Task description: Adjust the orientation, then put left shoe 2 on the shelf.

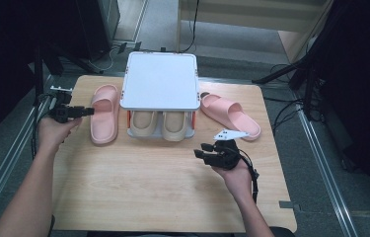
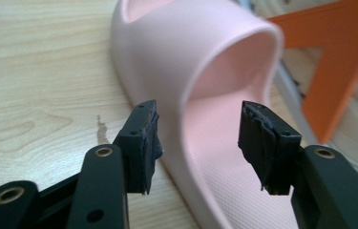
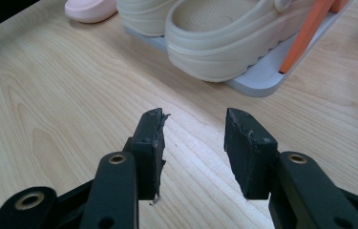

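A pink slipper [image 1: 104,118] lies left of a small white shoe rack [image 1: 160,81]. My left gripper [image 1: 90,111] is at the slipper's left side and points right at it. In the left gripper view the jaws [image 2: 199,138] stand open. The slipper's [image 2: 191,57] near side and footbed lie in the gap, and neither pad presses on them. A second pink slipper [image 1: 229,116] lies right of the rack. My right gripper [image 1: 201,150] hovers over the bare table in front of the rack's right end. It [image 3: 193,143] is open with nothing between its jaws.
Two beige clogs [image 1: 143,123] [image 1: 173,126] sit on the rack's lower shelf under its white top. In the right gripper view the nearer clog [image 3: 224,43] rests on the grey base [image 3: 262,78] beside an orange upright [image 3: 310,33]. The wooden table [image 1: 148,187] stretches toward me.
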### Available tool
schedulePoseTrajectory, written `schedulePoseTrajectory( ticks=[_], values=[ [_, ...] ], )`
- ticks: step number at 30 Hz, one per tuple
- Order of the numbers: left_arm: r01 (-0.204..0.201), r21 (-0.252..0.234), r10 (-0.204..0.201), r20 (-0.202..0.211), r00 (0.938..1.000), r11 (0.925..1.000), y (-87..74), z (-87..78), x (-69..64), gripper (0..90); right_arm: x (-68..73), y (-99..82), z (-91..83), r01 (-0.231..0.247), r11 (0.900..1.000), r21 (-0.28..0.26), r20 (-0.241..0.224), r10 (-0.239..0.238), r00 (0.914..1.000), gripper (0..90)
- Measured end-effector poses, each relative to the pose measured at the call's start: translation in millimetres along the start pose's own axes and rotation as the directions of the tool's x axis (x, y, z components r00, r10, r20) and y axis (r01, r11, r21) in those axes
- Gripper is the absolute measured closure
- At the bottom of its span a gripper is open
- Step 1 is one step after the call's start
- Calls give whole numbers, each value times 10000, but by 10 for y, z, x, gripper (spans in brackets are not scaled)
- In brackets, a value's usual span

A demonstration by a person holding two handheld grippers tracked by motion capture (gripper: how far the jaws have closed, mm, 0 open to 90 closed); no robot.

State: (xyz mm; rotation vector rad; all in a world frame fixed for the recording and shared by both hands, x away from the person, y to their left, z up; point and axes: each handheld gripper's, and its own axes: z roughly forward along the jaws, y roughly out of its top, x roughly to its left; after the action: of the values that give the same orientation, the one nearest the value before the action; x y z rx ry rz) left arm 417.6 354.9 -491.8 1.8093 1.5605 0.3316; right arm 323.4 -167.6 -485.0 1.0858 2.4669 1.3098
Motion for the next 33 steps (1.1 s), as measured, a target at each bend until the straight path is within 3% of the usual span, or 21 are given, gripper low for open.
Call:
schedulePoseTrajectory(
  ticks=[4, 13, 19, 26, 29, 33],
  values=[
    [-65, 309, 72, -208, 9998, 9995, -26, 131, 31, 499, 9, -11, 2, 6, 10000, 55, 13, -6, 10000, 588],
    [19, -23, -20, -560, 9984, 10000, 16, 284, 42, 512, 29, -83, -31, -56, 9999, 85, 106, 55, 9999, 588],
    [4, 148, 6, -675, 9977, 9999, 32, 361, 56, 586, 27, -110, -55, -139, 9999, 92, 200, 137, 9997, 586],
    [149, 137, -136, -886, 9960, 9998, 36, 334, 74, 709, 37, -107, -32, -135, 9998, 115, 138, 133, 9998, 584],
    [-105, 244, 135, -1295, 9915, 9996, 45, 307, 63, 769, 38, -108, -30, -115, 9998, 141, 130, 113, 9999, 583],
    [-87, 195, 111, -1253, 9921, 9998, 19, 287, 55, 795, 39, -108, -37, -147, 9998, 113, 129, 146, 9998, 582]
  ],
)
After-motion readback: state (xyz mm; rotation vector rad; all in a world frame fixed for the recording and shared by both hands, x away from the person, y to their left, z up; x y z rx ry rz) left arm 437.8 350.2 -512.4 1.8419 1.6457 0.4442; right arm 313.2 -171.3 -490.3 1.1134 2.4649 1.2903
